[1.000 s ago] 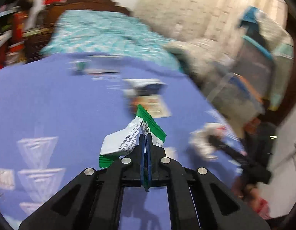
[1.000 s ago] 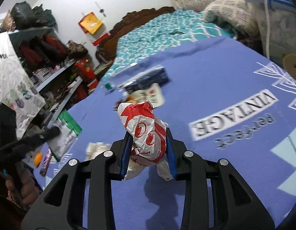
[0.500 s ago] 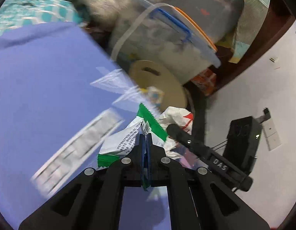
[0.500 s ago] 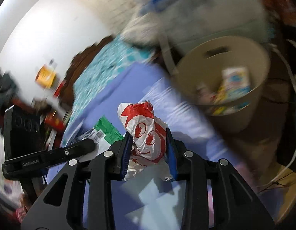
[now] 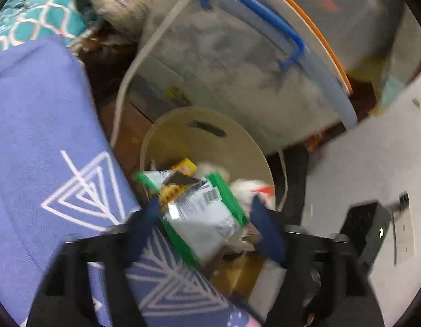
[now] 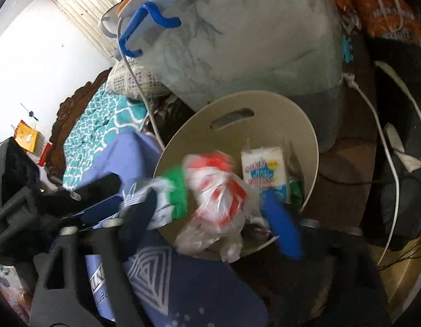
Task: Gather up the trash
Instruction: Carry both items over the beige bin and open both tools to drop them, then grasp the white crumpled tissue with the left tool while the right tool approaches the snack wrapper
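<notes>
Both grippers are hanging over the bin (image 6: 306,125), jaws just opened wide. The green wrapper (image 5: 202,215) is sitting loose between the left gripper's (image 5: 205,229) fingers; the red-and-white wrapper (image 6: 216,199) is slipping from the right gripper (image 6: 213,218). The bin's mouth is lying directly ahead and below both.

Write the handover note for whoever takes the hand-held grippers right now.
Left hand-held gripper: jaws just opened, green-and-white wrapper loose between them, over the beige bin.
Right hand-held gripper: jaws just opened, red-and-white wrapper dropping free at the bin's rim.
Done: both pieces carried from the purple sheet to the bin, which already holds other trash.
Left: confirm both land inside; check the sheet for more.
</notes>
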`<state>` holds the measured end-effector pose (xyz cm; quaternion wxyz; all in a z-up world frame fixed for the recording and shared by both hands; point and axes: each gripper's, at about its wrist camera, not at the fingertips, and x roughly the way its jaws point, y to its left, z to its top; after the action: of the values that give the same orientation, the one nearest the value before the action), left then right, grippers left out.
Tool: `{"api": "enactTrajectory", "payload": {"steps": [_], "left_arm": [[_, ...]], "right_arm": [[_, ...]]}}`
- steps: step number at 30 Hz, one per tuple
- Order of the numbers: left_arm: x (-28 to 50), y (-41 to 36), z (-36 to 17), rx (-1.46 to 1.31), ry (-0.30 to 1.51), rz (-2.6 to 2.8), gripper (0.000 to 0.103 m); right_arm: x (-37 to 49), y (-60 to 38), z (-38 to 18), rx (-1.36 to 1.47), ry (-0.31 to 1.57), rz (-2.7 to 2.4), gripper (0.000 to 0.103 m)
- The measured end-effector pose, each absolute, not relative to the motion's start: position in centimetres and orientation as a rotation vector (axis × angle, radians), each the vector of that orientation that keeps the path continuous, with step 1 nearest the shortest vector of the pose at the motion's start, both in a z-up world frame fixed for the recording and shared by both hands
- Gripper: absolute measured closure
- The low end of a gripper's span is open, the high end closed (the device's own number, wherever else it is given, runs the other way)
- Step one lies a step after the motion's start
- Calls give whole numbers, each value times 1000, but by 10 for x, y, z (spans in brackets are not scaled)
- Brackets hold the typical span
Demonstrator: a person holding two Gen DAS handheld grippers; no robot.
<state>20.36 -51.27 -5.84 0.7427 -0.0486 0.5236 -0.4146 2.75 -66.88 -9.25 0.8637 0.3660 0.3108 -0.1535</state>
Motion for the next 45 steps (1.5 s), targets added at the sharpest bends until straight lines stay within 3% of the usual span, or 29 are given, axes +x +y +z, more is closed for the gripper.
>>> {"api": "enactTrajectory", "payload": {"steps": [7,13,21,25,32,38,43,45], "left_arm": [[202,-476,-36,-172,1114,-933,33],[181,-391,1,-340,1052,-989,33],[127,-215,60,-508,865,-1048,32],[91,-112,80,-495,752,-1013,31],[51,-20,47,-299,799,-651,27],[59,-48,-12,-221,980,-621,27],[71,-76,-39,-80,1000,-618,26],[79,-80,-51,-75,1032,-614,26]], "right_arm": [[18,-651,-56,736,531,-315,21],[31,-599,-24,729,487,-157,23],[58,-462,-27,735,632,201,32],[59,-381,-48,719,759,404,43],[48,-267,-73,630,920,647,61],[59,-227,-86,524,991,648,73],[91,-260,-75,628,960,593,70],[109,-280,-65,624,913,513,46]]}}
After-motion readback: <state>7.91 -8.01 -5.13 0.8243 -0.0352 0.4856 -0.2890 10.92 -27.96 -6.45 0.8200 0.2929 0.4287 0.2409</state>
